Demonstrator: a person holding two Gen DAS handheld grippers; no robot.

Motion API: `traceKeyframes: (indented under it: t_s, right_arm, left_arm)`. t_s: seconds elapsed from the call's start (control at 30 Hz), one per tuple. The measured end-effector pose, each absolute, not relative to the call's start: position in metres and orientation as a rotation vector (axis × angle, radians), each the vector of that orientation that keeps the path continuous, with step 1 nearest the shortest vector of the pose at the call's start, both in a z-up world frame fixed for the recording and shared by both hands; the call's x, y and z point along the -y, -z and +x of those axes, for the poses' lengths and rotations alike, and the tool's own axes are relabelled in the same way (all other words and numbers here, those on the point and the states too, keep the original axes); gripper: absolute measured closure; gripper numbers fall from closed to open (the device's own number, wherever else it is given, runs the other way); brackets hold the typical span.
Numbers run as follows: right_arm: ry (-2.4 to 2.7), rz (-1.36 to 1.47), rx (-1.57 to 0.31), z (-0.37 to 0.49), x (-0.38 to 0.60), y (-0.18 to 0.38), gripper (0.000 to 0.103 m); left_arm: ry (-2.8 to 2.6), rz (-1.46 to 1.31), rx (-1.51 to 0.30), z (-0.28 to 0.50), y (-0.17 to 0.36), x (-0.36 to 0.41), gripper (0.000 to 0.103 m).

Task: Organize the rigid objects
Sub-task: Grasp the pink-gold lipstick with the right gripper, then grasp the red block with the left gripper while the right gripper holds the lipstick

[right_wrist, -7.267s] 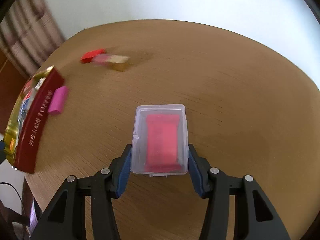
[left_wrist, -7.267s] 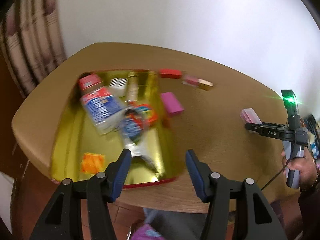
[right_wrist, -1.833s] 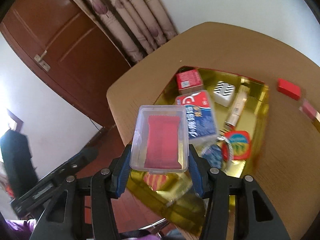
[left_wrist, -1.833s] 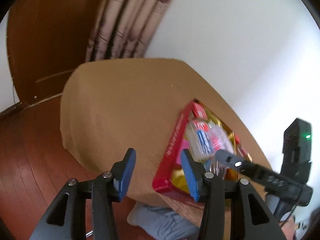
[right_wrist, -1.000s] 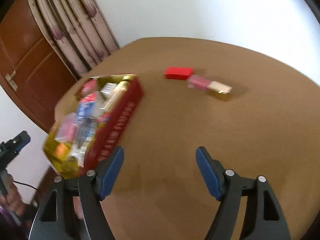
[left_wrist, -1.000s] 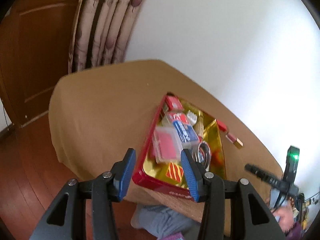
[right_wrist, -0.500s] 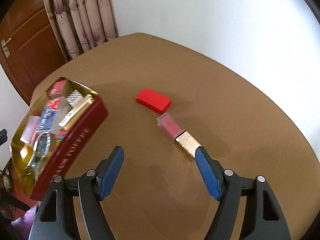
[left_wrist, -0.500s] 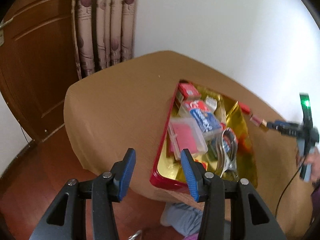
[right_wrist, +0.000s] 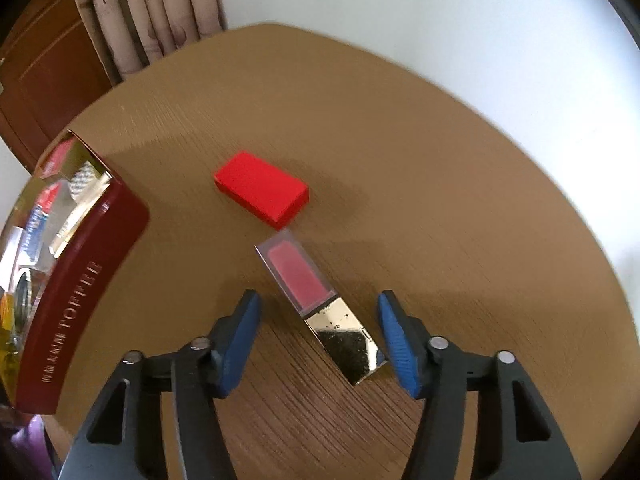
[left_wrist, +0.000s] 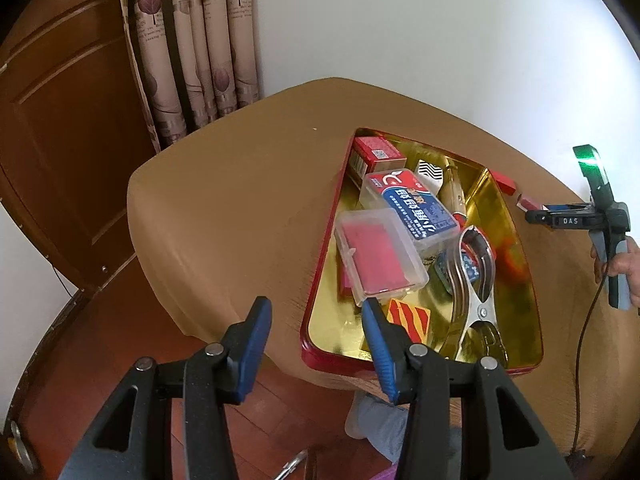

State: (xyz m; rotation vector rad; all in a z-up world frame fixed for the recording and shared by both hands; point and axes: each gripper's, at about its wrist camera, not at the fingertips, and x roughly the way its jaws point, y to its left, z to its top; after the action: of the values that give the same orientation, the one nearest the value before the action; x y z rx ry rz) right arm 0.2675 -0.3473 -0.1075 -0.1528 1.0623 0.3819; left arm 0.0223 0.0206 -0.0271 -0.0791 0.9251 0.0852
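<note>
The right gripper [right_wrist: 318, 336] hangs over the table [right_wrist: 400, 128], its jaws spread but just closing in, the lipstick tube [right_wrist: 320, 304] lying slantwise between them with neither pad touching it. A red box [right_wrist: 262, 188] lies just beyond the tube's pink end. At the table's left edge stands the red tin [right_wrist: 80, 288], its gold inside crowded. The left gripper [left_wrist: 316, 340] hovers above the tin's [left_wrist: 320, 276] near corner, jaws apart and holding nothing. Inside, the clear case [left_wrist: 380, 256] with 1 red card rests by the tin's left wall, beside a blue-labelled box [left_wrist: 416, 208] and a metal clamp [left_wrist: 476, 280].
</note>
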Motion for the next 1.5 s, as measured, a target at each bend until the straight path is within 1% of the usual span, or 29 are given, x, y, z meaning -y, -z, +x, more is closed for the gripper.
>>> traceKeyframes:
  t_s: [0.03, 0.07, 0.1, 0.2, 0.3, 0.37, 0.5, 0.7, 0.83, 0.93, 1.0, 1.1, 1.23, 1.4, 1.5]
  right_arm:
    - [-0.375, -0.146, -1.060, 0.266, 0.349, 0.108, 0.050]
    - [-0.365, -0.145, -1.057, 0.263, 0.350, 0.107, 0.055]
    - [-0.355, -0.146, -1.055, 0.261, 0.350, 0.107, 0.063]
    - [-0.335, -0.130, -1.054, 0.251, 0.354, 0.106, 0.075]
    - [-0.317, -0.069, -1.069, 0.240, 0.363, 0.104, 0.082]
    - [-0.298, -0.041, -1.073, 0.228, 0.370, 0.103, 0.084]
    - [-0.201, 0.007, -1.071, 0.184, 0.397, 0.104, 0.084]
    - [-0.096, 0.058, -1.046, 0.118, 0.440, 0.107, 0.084]
    - [-0.090, 0.128, -1.009, 0.086, 0.462, 0.110, 0.084]
    - [-0.104, 0.175, -0.981, 0.076, 0.475, 0.112, 0.084]
    - [-0.110, 0.197, -0.960, 0.075, 0.473, 0.113, 0.084]
    - [-0.121, 0.224, -0.933, 0.079, 0.465, 0.114, 0.084]
    - [-0.151, 0.301, -0.899, 0.073, 0.475, 0.117, 0.084]
    - [-0.177, 0.352, -0.887, 0.074, 0.478, 0.118, 0.084]
    - [-0.188, 0.371, -0.884, 0.071, 0.482, 0.118, 0.083]
  left_arm:
    - [-0.088, -0.076, -0.925, 0.023, 0.028, -0.020, 0.055]
    - [-0.090, -0.073, -0.926, 0.023, 0.028, -0.019, 0.055]
    - [-0.093, -0.069, -0.926, 0.023, 0.029, -0.019, 0.055]
    - [-0.105, -0.055, -0.932, 0.022, 0.030, -0.017, 0.055]
    - [-0.121, -0.029, -0.926, 0.021, 0.031, -0.014, 0.055]
    - [-0.133, -0.001, -0.904, 0.018, 0.027, -0.011, 0.055]
    - [-0.068, 0.038, -0.848, 0.011, 0.012, 0.003, 0.055]
    - [0.187, 0.183, -0.802, 0.031, -0.029, 0.069, 0.055]
    - [0.384, 0.416, -0.737, 0.065, -0.055, 0.138, 0.055]
    - [0.524, 0.598, -0.700, 0.094, -0.060, 0.183, 0.055]
    - [0.589, 0.687, -0.690, 0.115, -0.060, 0.205, 0.055]
    - [0.660, 0.783, -0.735, 0.147, -0.050, 0.228, 0.055]
    - [0.716, 0.907, -0.878, 0.194, -0.012, 0.251, 0.055]
    - [0.732, 0.952, -1.016, 0.238, 0.022, 0.263, 0.055]
    - [0.755, 0.943, -1.036, 0.253, 0.029, 0.263, 0.055]
